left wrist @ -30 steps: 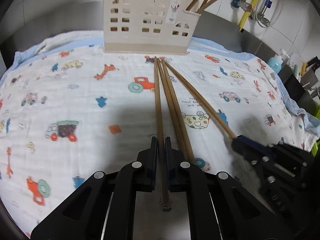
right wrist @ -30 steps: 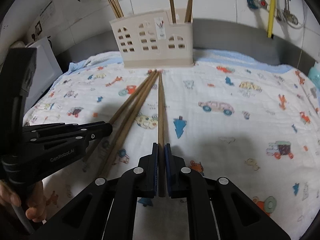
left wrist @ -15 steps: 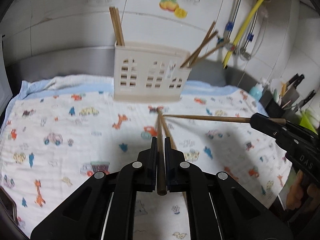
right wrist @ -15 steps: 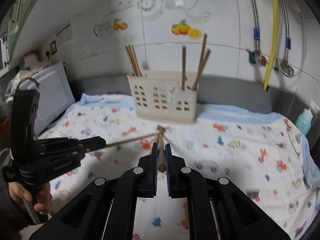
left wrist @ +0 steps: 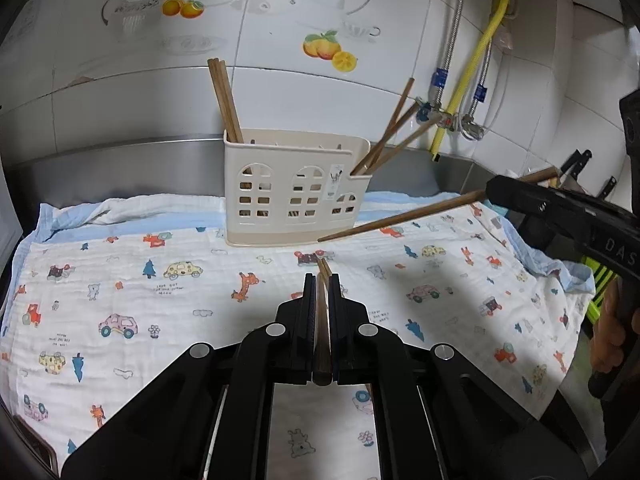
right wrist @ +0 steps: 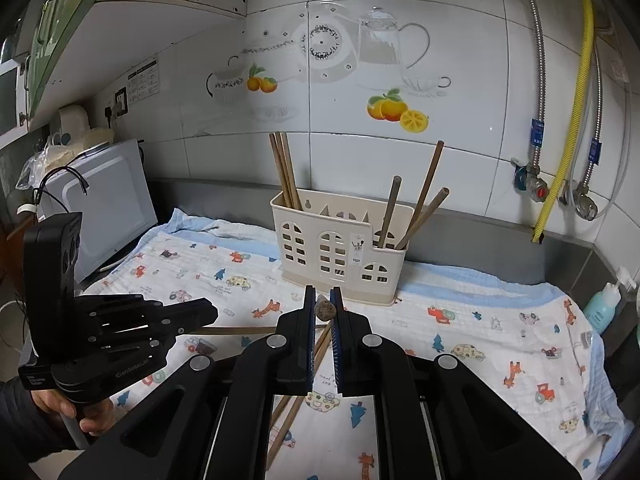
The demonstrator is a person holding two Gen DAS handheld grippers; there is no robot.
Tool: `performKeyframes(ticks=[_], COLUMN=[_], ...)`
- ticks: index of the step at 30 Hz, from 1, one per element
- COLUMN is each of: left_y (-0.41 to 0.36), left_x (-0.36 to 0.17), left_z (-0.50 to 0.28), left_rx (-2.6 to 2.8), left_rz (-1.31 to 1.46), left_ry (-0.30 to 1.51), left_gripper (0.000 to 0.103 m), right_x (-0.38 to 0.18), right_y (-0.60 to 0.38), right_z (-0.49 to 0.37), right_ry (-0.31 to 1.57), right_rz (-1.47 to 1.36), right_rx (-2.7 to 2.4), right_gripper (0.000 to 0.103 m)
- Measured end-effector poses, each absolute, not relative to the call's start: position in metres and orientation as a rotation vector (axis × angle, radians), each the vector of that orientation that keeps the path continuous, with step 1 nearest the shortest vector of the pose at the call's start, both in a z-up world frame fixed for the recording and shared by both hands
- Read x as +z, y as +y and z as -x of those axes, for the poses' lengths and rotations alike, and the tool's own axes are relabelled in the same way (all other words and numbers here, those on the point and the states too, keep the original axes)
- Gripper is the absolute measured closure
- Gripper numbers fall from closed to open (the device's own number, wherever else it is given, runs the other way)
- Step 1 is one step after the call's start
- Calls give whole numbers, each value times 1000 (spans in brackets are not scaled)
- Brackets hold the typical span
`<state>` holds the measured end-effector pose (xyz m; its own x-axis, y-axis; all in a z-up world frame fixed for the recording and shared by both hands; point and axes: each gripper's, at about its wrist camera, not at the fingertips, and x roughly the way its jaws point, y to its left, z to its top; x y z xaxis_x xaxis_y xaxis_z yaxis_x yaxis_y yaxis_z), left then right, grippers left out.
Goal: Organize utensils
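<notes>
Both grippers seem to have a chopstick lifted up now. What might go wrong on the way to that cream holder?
1. Each chopstick is pinched near one end: the left gripper holds one chopstick and the right gripper holds another, so either might swivel or slip.
2. The holder already has leaning chopsticks that could block the way in.
3. Two loose chopsticks lie on the cloth and could get knocked.

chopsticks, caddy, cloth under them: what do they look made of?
Chopsticks: likely wood or bamboo; matte brown, grainy cut end in the right gripper.
Caddy: moulded plastic by the look; smooth cream walls, window cutouts.
Cloth: soft woven cotton or gauze, probably; crinkled white weave, printed cartoon cars.
</notes>
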<state>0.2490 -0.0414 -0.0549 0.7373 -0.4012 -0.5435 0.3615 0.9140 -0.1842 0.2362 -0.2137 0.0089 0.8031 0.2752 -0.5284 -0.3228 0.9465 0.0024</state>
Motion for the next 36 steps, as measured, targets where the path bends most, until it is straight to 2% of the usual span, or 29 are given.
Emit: performKeyframes(ticks=[13, 16, 21, 25, 36], left_y=[-43, -47, -48, -44, -50], left_x=[-95, -105, -129, -142, -152], left_z=[-239, -235, -238, -242, -247], left_rx=[-416, -422, -414, -420, -403], left_rz=[43, 23, 21, 65, 60], left_ry=[680, 699, 778, 840, 871], left_gripper=[98, 102, 102, 101, 97], right_x=[-2, -4, -6, -7, -7], right_y=[-218, -219, -219, -217, -216], right_z=[-234, -233, -232, -232, -233], right_ry=[571, 574, 577, 576, 574], right_rz=[73, 70, 68, 71, 67], right_rx=[323, 322, 320, 321, 328], right_gripper=[96, 96, 96, 96, 96])
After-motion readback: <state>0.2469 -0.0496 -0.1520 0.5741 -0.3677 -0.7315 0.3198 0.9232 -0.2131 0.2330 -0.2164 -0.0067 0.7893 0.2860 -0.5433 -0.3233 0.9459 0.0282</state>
